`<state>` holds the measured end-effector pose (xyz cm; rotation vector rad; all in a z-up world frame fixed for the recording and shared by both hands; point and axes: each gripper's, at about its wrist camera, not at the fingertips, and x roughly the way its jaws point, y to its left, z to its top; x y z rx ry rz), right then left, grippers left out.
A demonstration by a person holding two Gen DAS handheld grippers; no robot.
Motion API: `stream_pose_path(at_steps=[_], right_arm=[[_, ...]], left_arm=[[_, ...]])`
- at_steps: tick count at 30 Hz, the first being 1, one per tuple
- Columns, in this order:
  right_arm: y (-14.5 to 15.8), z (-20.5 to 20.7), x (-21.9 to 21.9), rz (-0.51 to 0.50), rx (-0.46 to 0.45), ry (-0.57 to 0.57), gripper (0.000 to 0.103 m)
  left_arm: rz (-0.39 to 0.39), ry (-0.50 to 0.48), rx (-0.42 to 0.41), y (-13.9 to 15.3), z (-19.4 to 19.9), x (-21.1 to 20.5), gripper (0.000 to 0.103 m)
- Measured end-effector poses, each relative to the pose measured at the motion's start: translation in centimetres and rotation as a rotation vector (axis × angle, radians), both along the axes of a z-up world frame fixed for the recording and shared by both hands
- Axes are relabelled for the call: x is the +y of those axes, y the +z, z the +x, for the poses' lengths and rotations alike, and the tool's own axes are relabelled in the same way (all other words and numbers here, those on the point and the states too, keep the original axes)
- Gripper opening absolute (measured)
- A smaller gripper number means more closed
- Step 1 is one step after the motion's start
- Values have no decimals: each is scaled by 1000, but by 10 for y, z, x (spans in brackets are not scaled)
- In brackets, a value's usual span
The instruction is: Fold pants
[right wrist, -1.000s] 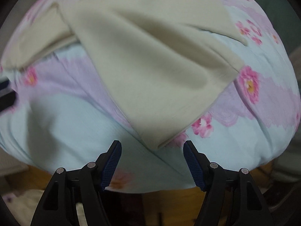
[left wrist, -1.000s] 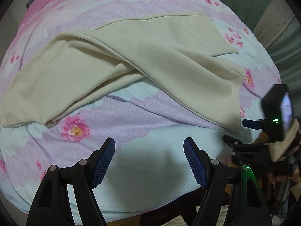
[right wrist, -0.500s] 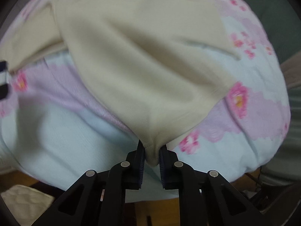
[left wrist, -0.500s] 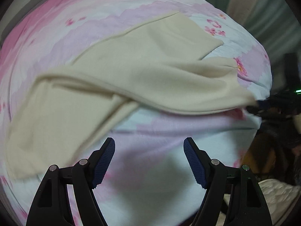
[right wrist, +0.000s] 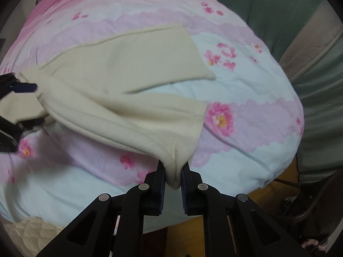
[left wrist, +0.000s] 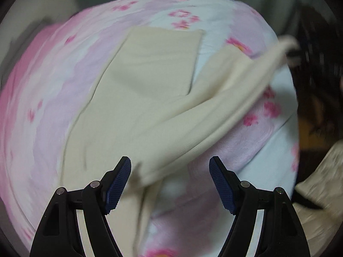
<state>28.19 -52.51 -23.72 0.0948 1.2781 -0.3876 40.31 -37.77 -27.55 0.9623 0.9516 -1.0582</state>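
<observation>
Cream pants (left wrist: 145, 98) lie spread on a floral bedspread (left wrist: 49, 90). My left gripper (left wrist: 171, 184) is open above them, with a folded edge of the cloth running beneath the gap between its blue pads (left wrist: 119, 185). In the right wrist view, my right gripper (right wrist: 173, 177) is shut on the hem corner of one leg of the pants (right wrist: 120, 81) and holds it raised off the bed. The leg stretches from there to the left gripper (right wrist: 23, 107), whose fingers straddle the other end of the pants at the left edge.
The bedspread (right wrist: 246, 98) ends close in front of both grippers, with wooden floor (right wrist: 276, 190) below. A green curtain (right wrist: 268, 10) hangs at the back right. A white quilted cloth (left wrist: 321, 184) lies on the floor beside the bed.
My right gripper closed on the leg's hem and lifted it off the bed. My left gripper rolled and slid across the bed until its open fingers stood over the pants.
</observation>
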Motion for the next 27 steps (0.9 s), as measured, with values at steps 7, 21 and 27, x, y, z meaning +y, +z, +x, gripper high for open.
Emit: stream_pose_path(at_steps=[7,21,27], right_arm=[[25,23,-23,-15,-56,-17,12],[73,202,-134,-15,-173,80,11],[6,303,-176,75,-38,134,11]], left_arm=[[-50,66,47,29,42,-24,15],[8,292,-11,35,198,-122,14],[102,386,59,-19,243,-143,14]])
